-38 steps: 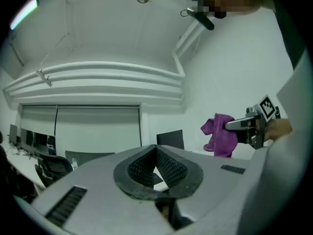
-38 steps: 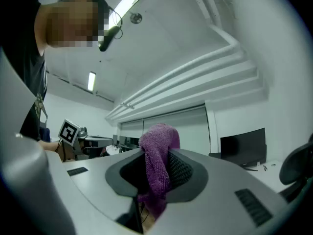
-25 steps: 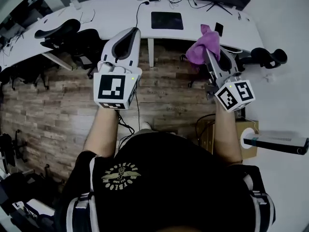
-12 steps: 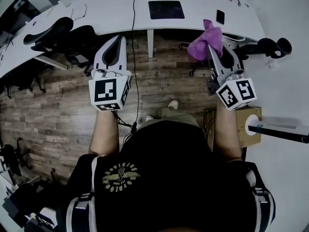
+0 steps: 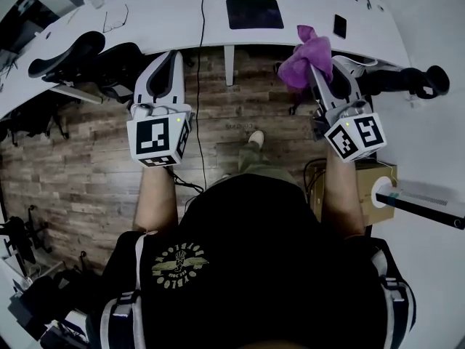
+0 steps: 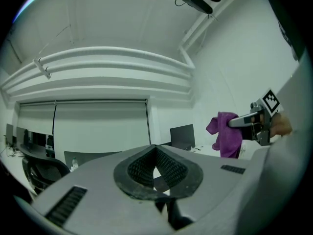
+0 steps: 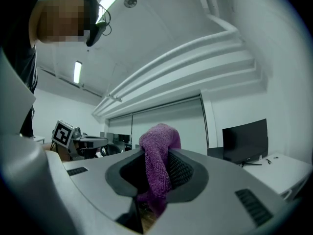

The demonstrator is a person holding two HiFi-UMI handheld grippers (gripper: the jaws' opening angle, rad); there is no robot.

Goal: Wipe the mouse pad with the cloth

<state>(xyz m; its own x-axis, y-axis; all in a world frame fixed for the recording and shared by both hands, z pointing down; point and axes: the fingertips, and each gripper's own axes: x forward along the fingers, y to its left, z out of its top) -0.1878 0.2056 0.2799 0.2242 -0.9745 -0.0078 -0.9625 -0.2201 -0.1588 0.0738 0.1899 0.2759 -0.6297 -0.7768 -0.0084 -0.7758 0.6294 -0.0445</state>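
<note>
A black mouse pad (image 5: 254, 13) lies on the white desk (image 5: 167, 9) at the top of the head view. My right gripper (image 5: 317, 70) is shut on a purple cloth (image 5: 308, 55), held up over the floor short of the desk's right part; the cloth (image 7: 157, 168) bunches between its jaws in the right gripper view. My left gripper (image 5: 164, 67) is held up at the left, short of the desk, its jaws together with nothing between them. In the left gripper view the closed left gripper (image 6: 155, 166) points at the room, with the cloth (image 6: 225, 133) off to the right.
Black office chairs (image 5: 87, 57) stand under the desk at the left, another chair (image 5: 407, 82) at the right. A phone (image 5: 341, 25), cables (image 5: 203, 20) and glasses (image 5: 116, 20) lie on the desk. A cardboard box (image 5: 378, 187) stands on the wooden floor (image 5: 87, 173) by my right arm.
I have stepped toward the desk; the mouse pad sits higher in the head view. Both grippers stay raised, the right still holding the cloth.
</note>
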